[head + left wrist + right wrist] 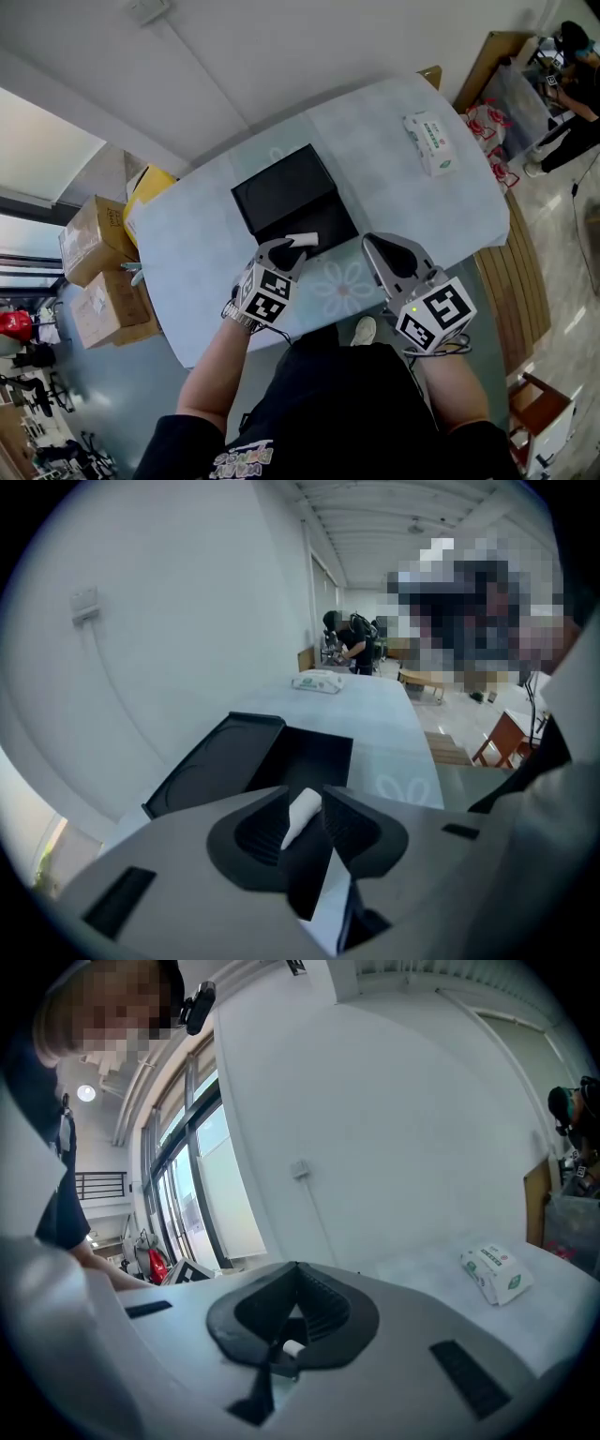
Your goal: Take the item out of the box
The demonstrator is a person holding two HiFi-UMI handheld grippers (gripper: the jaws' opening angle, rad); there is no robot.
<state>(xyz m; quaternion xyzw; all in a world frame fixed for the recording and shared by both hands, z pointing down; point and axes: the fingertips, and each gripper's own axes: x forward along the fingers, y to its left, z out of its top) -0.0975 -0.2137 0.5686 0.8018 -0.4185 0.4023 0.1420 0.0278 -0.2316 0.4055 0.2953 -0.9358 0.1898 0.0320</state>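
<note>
An open black box (281, 192) lies on the pale blue table (206, 253), its lid folded back toward the wall. A small white roll (302, 240) rests at the box's near edge. My left gripper (289, 249) is right over it. In the left gripper view the roll (302, 815) sits between the parted jaws of the left gripper (305, 794), in front of the box (300, 757), and the pads do not squeeze it. My right gripper (386, 248) hovers to the right of the box; in its own view the right gripper (294, 1267) has its jaws together, with nothing in them.
A white and green tissue pack (431, 142) lies at the table's far right. Cardboard boxes (94, 234) and a yellow box (150, 183) stand on the floor at the left. A wooden bench (511, 281) runs along the right side. A person (352, 644) stands far behind the table.
</note>
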